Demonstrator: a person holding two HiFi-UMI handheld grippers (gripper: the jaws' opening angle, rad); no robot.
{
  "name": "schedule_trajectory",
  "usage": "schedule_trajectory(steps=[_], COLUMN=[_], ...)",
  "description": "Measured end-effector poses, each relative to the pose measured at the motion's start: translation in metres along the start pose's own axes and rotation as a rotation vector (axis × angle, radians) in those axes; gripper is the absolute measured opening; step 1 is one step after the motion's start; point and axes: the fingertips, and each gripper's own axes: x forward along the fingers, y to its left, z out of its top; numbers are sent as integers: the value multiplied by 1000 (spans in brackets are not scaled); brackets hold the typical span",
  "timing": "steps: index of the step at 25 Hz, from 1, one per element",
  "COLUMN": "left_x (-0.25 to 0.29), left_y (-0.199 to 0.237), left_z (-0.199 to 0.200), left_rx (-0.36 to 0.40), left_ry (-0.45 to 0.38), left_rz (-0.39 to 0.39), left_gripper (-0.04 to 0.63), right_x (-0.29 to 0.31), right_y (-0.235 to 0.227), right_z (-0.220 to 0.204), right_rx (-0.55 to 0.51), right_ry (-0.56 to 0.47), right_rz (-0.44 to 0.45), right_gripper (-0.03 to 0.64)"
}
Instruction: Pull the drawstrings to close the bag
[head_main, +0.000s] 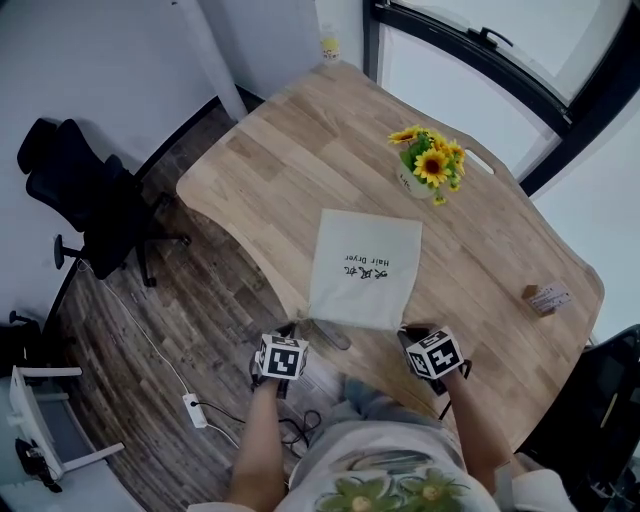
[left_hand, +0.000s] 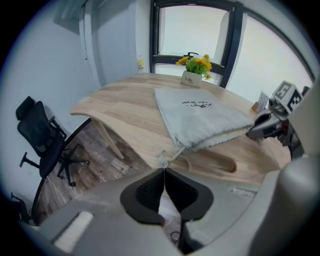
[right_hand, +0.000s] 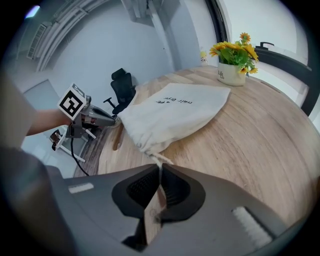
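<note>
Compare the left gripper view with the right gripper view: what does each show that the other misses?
Only the left gripper view: the right gripper seen from outside, at the bag's corner, and a small box on the table. Only the right gripper view: the left gripper from outside, and the arm behind it. Both: the bag, flowers, chair, and that camera's own jaws shut on a cord.

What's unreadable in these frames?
- Contents of the bag: every view, the cloth covers them.
- How much drawstring sits inside the left gripper and the right gripper: their own views, both shut over it.
- Print on the small box: head view, too small.
- Label on the bottle: every view, too small.
</note>
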Motion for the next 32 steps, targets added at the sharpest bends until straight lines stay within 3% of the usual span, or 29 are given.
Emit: schedule_trajectory(steps=[3, 7, 10, 12, 19, 27, 31, 32], left_x=[-3, -3, 0, 4, 18, 38, 39, 38], left_y=[4, 9, 12, 12, 6, 7, 12, 14], left_z=[-19, -22, -25, -28, -38, -47, -45, -44], left_rx=[-11, -62, -103, -111, -130, -98, -75, -75], left_ry=[24, -14, -14, -4, 33, 61, 31, 22], left_rz=[20, 50, 64, 57, 31, 83, 142, 152], left_gripper=[12, 19, 116, 140, 144, 134, 12, 11], right_x=[1, 2, 2, 1, 0, 2, 3, 3], right_y=[4, 8, 10, 10, 9, 10, 9, 9], right_z=[-3, -4, -5, -6, -6, -6, -7, -7], right_rx=[-13, -38, -49, -51, -52, -61, -80, -86], right_ry=[5, 15, 23, 25, 27, 26, 34, 37], right_rz=[8, 2, 1, 4, 13, 4, -24, -36], right_gripper=[12, 12, 12, 12, 12, 12, 12, 12])
